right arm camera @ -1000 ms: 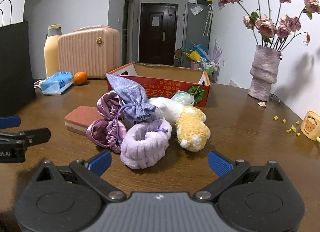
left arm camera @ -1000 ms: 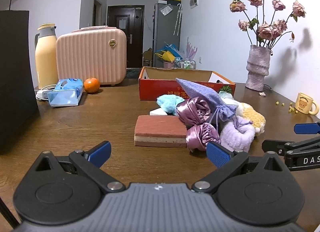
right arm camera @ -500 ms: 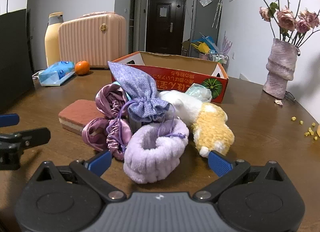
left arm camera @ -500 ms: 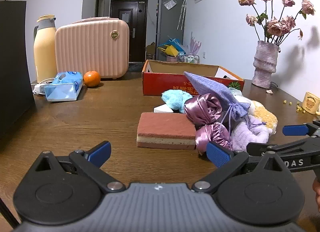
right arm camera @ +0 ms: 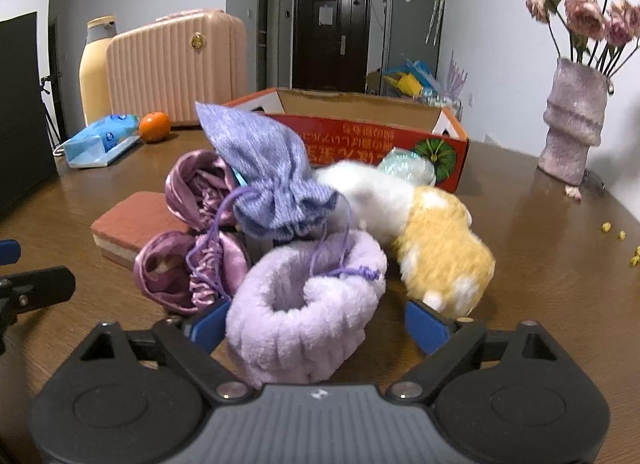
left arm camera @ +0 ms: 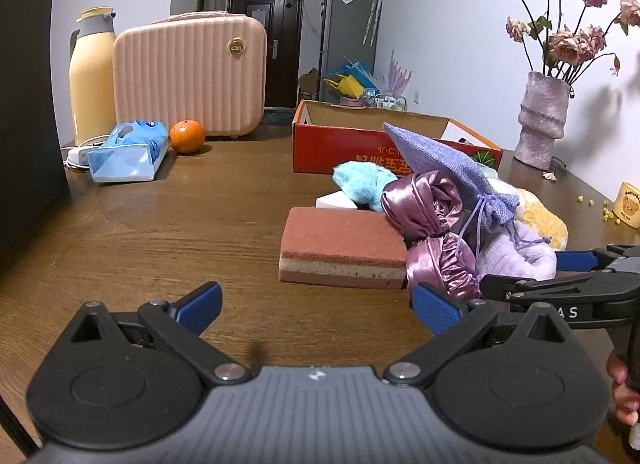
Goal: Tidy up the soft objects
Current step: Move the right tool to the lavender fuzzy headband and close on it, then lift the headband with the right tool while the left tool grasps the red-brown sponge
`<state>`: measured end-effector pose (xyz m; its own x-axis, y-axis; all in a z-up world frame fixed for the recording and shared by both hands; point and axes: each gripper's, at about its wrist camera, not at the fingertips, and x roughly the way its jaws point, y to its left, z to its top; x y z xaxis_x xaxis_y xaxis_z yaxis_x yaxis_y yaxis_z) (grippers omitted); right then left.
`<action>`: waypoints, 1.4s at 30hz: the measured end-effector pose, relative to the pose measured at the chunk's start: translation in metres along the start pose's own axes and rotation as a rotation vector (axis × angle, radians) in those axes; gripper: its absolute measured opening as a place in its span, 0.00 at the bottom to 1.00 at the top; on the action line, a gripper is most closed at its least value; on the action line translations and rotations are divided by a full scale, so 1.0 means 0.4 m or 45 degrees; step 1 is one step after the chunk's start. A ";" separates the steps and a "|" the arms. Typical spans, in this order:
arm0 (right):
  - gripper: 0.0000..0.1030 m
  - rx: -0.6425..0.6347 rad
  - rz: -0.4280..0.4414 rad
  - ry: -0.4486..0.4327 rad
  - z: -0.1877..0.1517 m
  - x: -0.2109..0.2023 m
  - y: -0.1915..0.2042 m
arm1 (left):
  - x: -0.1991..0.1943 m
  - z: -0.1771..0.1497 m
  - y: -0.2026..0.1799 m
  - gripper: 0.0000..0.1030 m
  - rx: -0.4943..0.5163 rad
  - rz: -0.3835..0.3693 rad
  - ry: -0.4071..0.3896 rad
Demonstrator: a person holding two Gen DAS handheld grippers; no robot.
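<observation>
A heap of soft things lies on the brown table in front of a red cardboard box (right arm camera: 360, 131). Nearest in the right wrist view is a lilac fluffy band (right arm camera: 304, 312). My right gripper (right arm camera: 316, 328) has the band between its jaws, which are closing; the right pad (right arm camera: 426, 328) stands clear of it. Behind the band are a purple drawstring pouch (right arm camera: 268, 179), pink satin scrunchies (right arm camera: 192, 264) and a yellow-and-white plush (right arm camera: 436, 248). My left gripper (left arm camera: 318, 306) is open and empty, just short of a red-brown sponge (left arm camera: 340, 244).
At the back left stand a pink ribbed case (left arm camera: 188, 75), a yellow flask (left arm camera: 92, 75), a blue tissue pack (left arm camera: 128, 151) and an orange (left arm camera: 187, 137). A black bag (left arm camera: 24, 103) fills the left edge. A vase of dried roses (left arm camera: 542, 119) and a mug (left arm camera: 628, 203) are on the right.
Both grippers have moved forward and down towards the heap. The right gripper has come around the lilac band and its jaws have narrowed. The left gripper stays open.
</observation>
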<state>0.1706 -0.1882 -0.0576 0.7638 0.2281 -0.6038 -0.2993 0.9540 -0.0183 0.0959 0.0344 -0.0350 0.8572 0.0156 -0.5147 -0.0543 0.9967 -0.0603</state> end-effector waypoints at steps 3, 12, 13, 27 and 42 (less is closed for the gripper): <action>0.75 0.011 0.024 0.009 -0.005 0.004 -0.004 | 0.006 -0.001 -0.001 1.00 0.000 0.004 0.013; 0.45 0.034 0.062 -0.008 -0.010 -0.008 -0.014 | 0.013 -0.005 -0.005 1.00 0.004 0.003 0.034; 0.42 0.043 0.069 -0.016 -0.010 -0.012 -0.018 | 0.013 -0.005 -0.005 1.00 0.004 0.003 0.034; 0.35 0.192 0.059 -0.196 -0.029 -0.092 -0.106 | 0.016 -0.005 -0.010 1.00 0.010 0.059 0.037; 0.35 0.275 -0.001 -0.321 -0.044 -0.139 -0.185 | 0.044 0.028 -0.032 1.00 0.055 0.110 0.063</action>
<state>0.1402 -0.2748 -0.0367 0.8896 0.2423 -0.3872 -0.1908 0.9673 0.1669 0.1175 0.0228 -0.0339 0.8237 0.0989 -0.5583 -0.1038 0.9943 0.0229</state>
